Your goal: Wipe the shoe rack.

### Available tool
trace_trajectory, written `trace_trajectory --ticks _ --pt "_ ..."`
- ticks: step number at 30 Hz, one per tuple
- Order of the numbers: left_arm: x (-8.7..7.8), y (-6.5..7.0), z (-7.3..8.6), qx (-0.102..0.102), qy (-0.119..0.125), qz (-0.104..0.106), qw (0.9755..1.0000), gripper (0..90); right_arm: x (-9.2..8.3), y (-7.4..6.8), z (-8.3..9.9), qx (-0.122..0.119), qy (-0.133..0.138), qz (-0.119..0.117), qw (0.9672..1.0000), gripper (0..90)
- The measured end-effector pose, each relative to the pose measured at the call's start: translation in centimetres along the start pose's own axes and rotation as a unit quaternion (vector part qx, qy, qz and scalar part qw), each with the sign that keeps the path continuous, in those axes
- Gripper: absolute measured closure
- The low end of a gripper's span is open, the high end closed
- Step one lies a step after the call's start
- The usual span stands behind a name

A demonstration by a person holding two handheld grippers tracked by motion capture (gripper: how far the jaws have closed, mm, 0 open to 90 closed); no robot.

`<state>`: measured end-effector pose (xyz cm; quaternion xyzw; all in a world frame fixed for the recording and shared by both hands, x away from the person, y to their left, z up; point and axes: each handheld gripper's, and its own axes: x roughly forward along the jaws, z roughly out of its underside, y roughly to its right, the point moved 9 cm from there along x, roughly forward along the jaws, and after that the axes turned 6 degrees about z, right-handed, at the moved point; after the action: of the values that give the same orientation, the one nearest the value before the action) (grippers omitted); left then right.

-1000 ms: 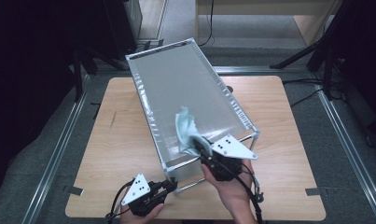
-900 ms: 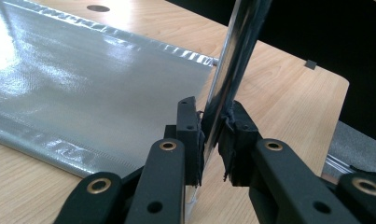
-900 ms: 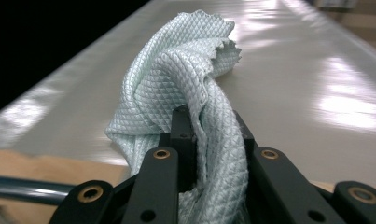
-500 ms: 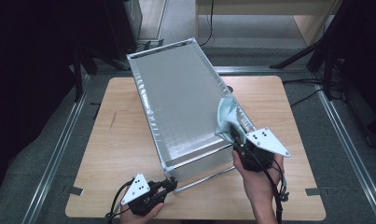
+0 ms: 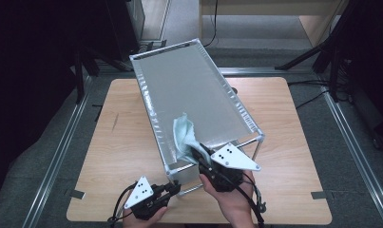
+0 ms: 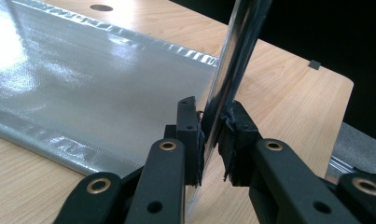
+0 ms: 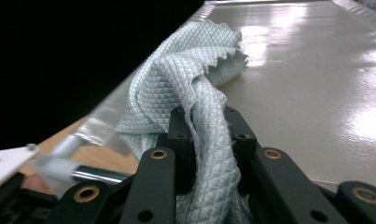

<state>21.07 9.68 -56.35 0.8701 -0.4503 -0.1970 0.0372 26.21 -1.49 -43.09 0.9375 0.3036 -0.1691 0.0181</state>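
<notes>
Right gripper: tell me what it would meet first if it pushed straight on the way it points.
Probably nothing solid soon: the right gripper, shut on the cloth, points along the rack's silver cover, so the cloth would slide over it.

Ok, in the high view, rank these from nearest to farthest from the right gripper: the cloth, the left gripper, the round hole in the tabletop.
1. cloth: clamped in the right gripper, lying on the rack's silver top near its front edge.
2. left gripper: lower left, shut on the rack's front leg.
3. round hole: far up the table, just right of the rack.
</notes>
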Motion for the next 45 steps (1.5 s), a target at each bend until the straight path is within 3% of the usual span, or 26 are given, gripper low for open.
trace_trajectory --ticks 4,7,10,13,16,17,19,21,24,29,32,36,39,42,45 --pt "0.0 0.0 0.0 0.0 -0.001 0.001 1.0 78.9 -1.2 0.9 -0.3 -0.016 0.012 0.01 0.9997 77.2" --pt "0.0 0.0 0.0 0.001 -0.001 0.001 1.0 78.9 -2.4 3.0 -0.2 -0.036 0.017 0.054 0.9977 77.8" --pt "0.0 0.0 0.0 0.002 -0.002 0.0 1.0 79.0 -3.8 5.8 0.0 -0.035 0.02 0.094 0.9947 78.5" --pt "0.0 0.0 0.1 0.004 -0.004 0.0 1.0 79.0 -5.5 9.1 0.3 -0.02 0.029 0.139 0.9896 79.7" --pt "0.0 0.0 0.1 0.003 -0.004 0.0 1.0 79.0 -6.8 12.5 0.9 0.006 0.031 0.187 0.9819 81.1" --pt "0.0 0.0 0.1 0.003 -0.005 0.001 1.0 79.0 -7.0 13.3 1.2 0.013 0.031 0.194 0.9803 81.3" --pt "0.1 -0.1 0.1 0.004 -0.005 0.003 1.0 79.0 -7.2 13.9 1.8 0.028 0.028 0.193 0.9804 81.9" --pt "0.1 0.0 0.1 0.005 -0.006 0.001 1.0 79.1 -6.8 13.6 2.3 0.031 0.025 0.184 0.9822 82.3" --pt "0.1 -0.1 0.1 0.005 -0.007 0.002 1.0 79.1 -6.2 11.9 2.6 0.024 0.023 0.16 0.9866 82.4" --pt "0.2 0.0 0.1 0.006 -0.007 0.01 0.9999 79.0 -5.2 8.2 2.6 0.001 0.019 0.112 0.9935 82.3" --pt "0.3 0.2 0.0 0.008 -0.007 0.01 0.9999 79.1 -4.6 5.2 2.7 -0.002 0.014 0.069 0.9975 82.2" --pt "0.3 0.3 0.1 0.011 -0.009 0.009 0.9999 79.2 -3.8 1.0 2.9 -0.036 0.011 0.027 0.9989 81.9" --pt "0.3 0.3 0.1 0.01 -0.008 0.009 0.9999 79.2 -3.4 -1.2 3.1 -0.06 0.011 0.008 0.9981 81.7" --pt "0.3 0.3 0.1 0.011 -0.009 0.009 0.9999 79.3 -3.4 -1.0 3.1 -0.064 0.011 0.01 0.9979 81.6" --pt "0.3 0.3 0.1 0.012 -0.009 0.009 0.9999 79.3 -3.6 1.0 3.1 -0.048 0.008 0.028 0.9984 81.6"
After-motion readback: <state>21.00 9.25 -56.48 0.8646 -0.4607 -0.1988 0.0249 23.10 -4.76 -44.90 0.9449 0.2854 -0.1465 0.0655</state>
